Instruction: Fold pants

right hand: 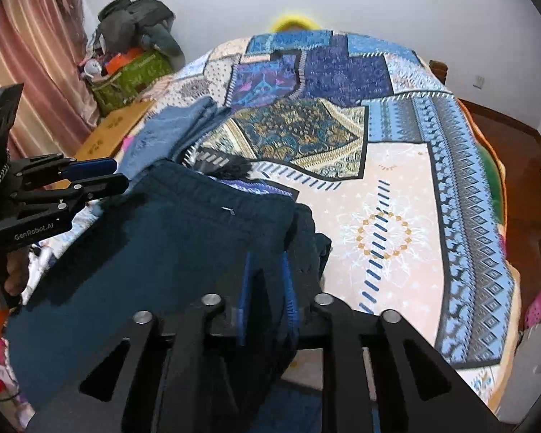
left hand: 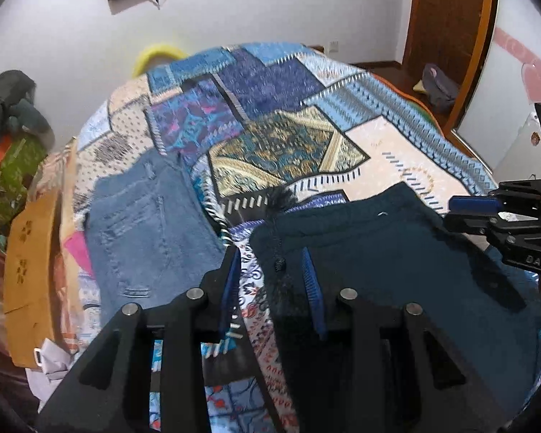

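Left claw (left hand: pixel 274 278) narrow, seemingly pinching dark pants (left hand: pixel 396 252); right claw (right hand: pixel 267 281) clamped on same pants.

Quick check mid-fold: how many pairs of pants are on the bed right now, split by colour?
Dark navy pants, at the near edge of the bed by both grippers: 1
Light blue jeans, lying further left on the patterned bedspread: 1
Total: 2
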A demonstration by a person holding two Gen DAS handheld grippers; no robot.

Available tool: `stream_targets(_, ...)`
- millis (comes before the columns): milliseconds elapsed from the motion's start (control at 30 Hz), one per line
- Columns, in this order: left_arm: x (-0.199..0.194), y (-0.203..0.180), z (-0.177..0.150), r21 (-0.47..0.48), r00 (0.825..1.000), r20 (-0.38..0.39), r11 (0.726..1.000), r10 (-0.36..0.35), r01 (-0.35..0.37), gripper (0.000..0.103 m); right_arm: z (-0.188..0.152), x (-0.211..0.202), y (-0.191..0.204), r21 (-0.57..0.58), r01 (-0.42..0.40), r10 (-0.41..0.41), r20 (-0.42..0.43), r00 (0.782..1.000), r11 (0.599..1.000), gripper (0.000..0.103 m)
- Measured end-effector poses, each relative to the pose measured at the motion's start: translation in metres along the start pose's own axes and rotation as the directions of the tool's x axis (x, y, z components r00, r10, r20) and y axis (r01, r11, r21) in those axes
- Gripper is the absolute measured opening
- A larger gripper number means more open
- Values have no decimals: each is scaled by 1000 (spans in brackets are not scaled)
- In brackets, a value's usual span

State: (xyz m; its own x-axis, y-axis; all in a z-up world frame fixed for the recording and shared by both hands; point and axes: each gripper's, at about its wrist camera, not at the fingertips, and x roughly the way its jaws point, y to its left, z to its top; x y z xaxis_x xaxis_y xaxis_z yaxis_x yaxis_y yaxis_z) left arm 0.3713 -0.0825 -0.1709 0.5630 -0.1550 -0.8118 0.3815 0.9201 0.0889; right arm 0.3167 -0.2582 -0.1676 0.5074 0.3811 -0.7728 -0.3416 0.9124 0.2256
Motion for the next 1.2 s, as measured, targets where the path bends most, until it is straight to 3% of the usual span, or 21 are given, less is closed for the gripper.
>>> stream_targets(67,-14,1,-2,-4,1000,13,1000,1,-1,56,-3,-14,6,-9,6,-6,34,999,1000,47)
stream_targets(167,-30,4,-9,-22,999,31,1000,-9,10,79,-12,-31,14,-16,16,-15,73,997,1000,69)
stream_targets(267,-37,4,-18,-31,1000,11,999,-22,23,83,-23,-40,17,5,28,-28,85,996,1000,84)
stream_targets(433,-30,5,-37,-68,991,-83,993,-105,99,87,-45,-33,17,42,12,-13,18,1000,999,84)
stream_targets(600,-1,4,-49,-117,957,-215,978,-192,170,87,-62,-15,15,81,-26,32,-65,997,996,84)
stream_targets(733,18,3,-51,-170,922,-276,958,-272,232,87,-65,-2,7,142,-81,94,-89,992,987,84)
stream_targets(867,34,8,-54,-275,869,-308,910,-388,309,87,-63,14,-2,217,-144,172,-115,978,965,84)
stream_targets(967,44,10,-57,-325,839,-313,880,-445,346,87,-63,28,-5,260,-191,232,-137,963,947,84)
stream_targets(1100,47,8,-55,-330,826,-303,865,-476,378,87,-61,40,-8,296,-245,303,-168,938,923,82)
stream_targets(1200,45,-2,-55,-302,812,-296,856,-503,420,83,-60,41,-8,306,-280,344,-178,922,910,69)
